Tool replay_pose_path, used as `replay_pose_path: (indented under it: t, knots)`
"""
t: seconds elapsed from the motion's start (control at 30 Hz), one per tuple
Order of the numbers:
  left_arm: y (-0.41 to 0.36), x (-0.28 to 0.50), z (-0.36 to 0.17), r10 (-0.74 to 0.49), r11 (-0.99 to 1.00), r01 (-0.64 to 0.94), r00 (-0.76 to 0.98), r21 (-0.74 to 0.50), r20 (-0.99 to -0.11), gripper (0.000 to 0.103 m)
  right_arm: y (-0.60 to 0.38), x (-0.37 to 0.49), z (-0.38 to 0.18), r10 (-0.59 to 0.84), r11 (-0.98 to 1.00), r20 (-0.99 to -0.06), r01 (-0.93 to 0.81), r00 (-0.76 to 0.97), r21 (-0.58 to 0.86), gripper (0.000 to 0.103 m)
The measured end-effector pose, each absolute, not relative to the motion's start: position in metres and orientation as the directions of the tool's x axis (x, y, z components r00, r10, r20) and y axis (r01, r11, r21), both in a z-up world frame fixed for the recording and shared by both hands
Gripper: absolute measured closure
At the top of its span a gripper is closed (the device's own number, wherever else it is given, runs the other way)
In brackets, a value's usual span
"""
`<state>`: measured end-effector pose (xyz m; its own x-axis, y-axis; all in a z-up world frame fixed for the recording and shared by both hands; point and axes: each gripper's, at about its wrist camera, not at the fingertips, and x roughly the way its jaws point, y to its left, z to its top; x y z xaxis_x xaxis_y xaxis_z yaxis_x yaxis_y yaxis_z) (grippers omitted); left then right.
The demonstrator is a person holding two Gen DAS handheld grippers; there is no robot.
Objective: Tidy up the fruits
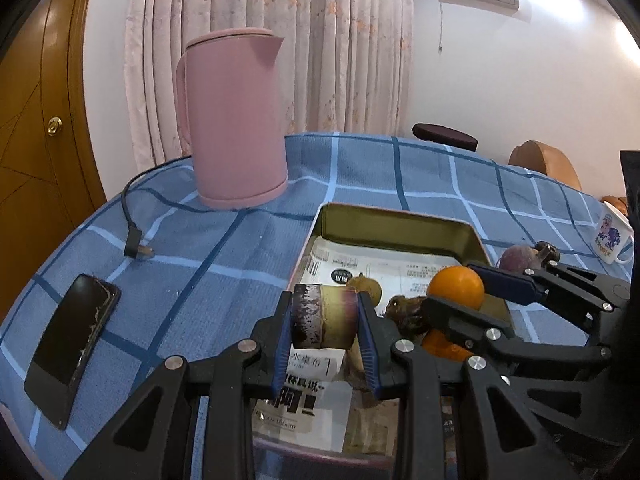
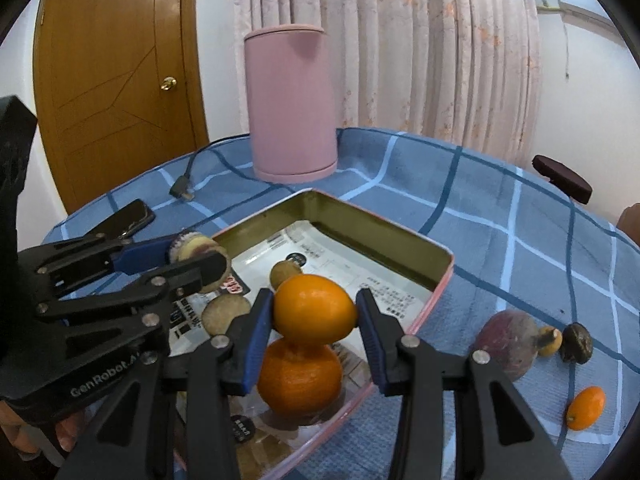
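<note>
While both loads hang over the tin tray (image 2: 436, 266) — left gripper (image 1: 324, 320) clamped on the sugarcane piece (image 1: 322, 316), right gripper (image 2: 316, 320) clamped on an orange (image 2: 314, 308) — lower slowly, release onto bare lining, avoid stacking on the second orange (image 2: 300, 380).

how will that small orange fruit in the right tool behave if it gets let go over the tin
The orange fruit is smooth, glossy and egg-shaped, so it probably slips easily and rolls. Released by the right tool, it would likely land on the bigger orange below and glance off into the tin.

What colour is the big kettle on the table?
The kettle is pink all over; the left wrist view shows it best.
</note>
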<state>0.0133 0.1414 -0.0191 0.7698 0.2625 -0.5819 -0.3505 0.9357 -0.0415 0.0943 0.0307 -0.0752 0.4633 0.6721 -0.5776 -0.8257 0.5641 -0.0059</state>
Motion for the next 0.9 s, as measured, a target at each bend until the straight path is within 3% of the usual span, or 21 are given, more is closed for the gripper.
replay_pose_path:
  t: [0.13,0.3,0.43,0.47,0.7,0.9]
  knots:
    - [0.142,0.009,-0.02,0.265,0.932,-0.359,0.762,-0.046,-0.591,0.071,0.03,0.091,-0.076,0.68,0.55,-0.579,-0.835,0.45,-0.003,0.055]
    - [0.141,0.004,-0.017,0.26,0.929,-0.364,0.761,-0.059,-0.594,0.065,0.021,0.092,-0.072,0.679,0.569,-0.563,-0.822,0.47,-0.001,0.034]
    - [0.14,-0.002,-0.008,0.302,0.913,-0.404,0.762,-0.056,-0.572,0.028,0.004,0.092,-0.063,0.686,0.59,-0.527,-0.807,0.501,0.001,0.022]
    - [0.139,-0.004,-0.005,0.302,0.914,-0.402,0.772,-0.062,-0.56,0.024,-0.003,0.092,-0.059,0.697,0.59,-0.511,-0.807,0.504,0.009,0.017]
    - [0.104,0.005,0.008,0.259,0.945,-0.325,0.812,-0.036,-0.523,0.024,-0.08,0.101,-0.035,0.64,0.7,-0.428,-0.714,0.638,-0.016,0.01]
    - [0.062,0.028,0.011,0.186,0.973,-0.23,0.831,-0.019,-0.524,0.024,-0.141,0.135,-0.038,0.487,0.827,-0.458,-0.562,0.744,-0.033,0.007]
